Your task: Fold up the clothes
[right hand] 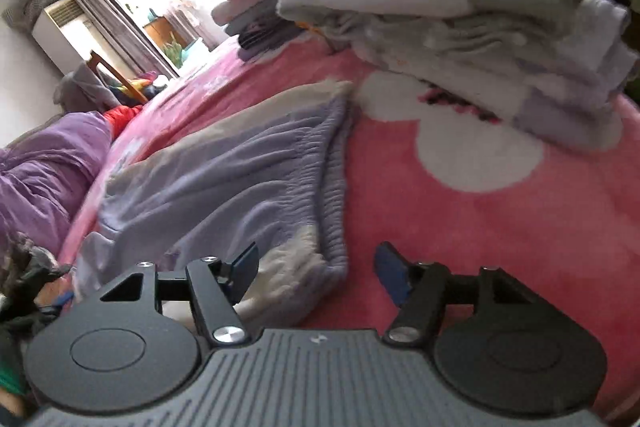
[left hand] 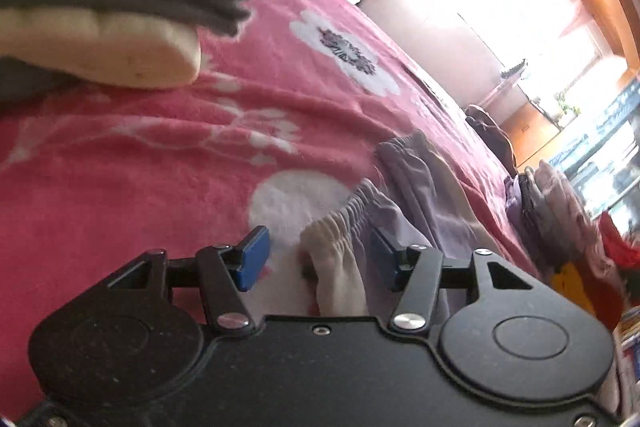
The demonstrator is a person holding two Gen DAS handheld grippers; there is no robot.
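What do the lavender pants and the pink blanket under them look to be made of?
Lavender pants: soft matte knit, probably cotton or fleece, with a gathered elastic waistband and a cream lining showing. Pink blanket: plush, fuzzy pile with white flower prints, likely polyester fleece. Both look limp, not slick.

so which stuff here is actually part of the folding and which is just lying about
In the job:
- lilac garment with the gathered waistband, spread on the pink blanket
- left gripper, jaws open around the waistband
- right gripper, jaws open at the waistband's corner

Lying about:
- pale folded stack
- grey and cream folded pile
- purple quilt
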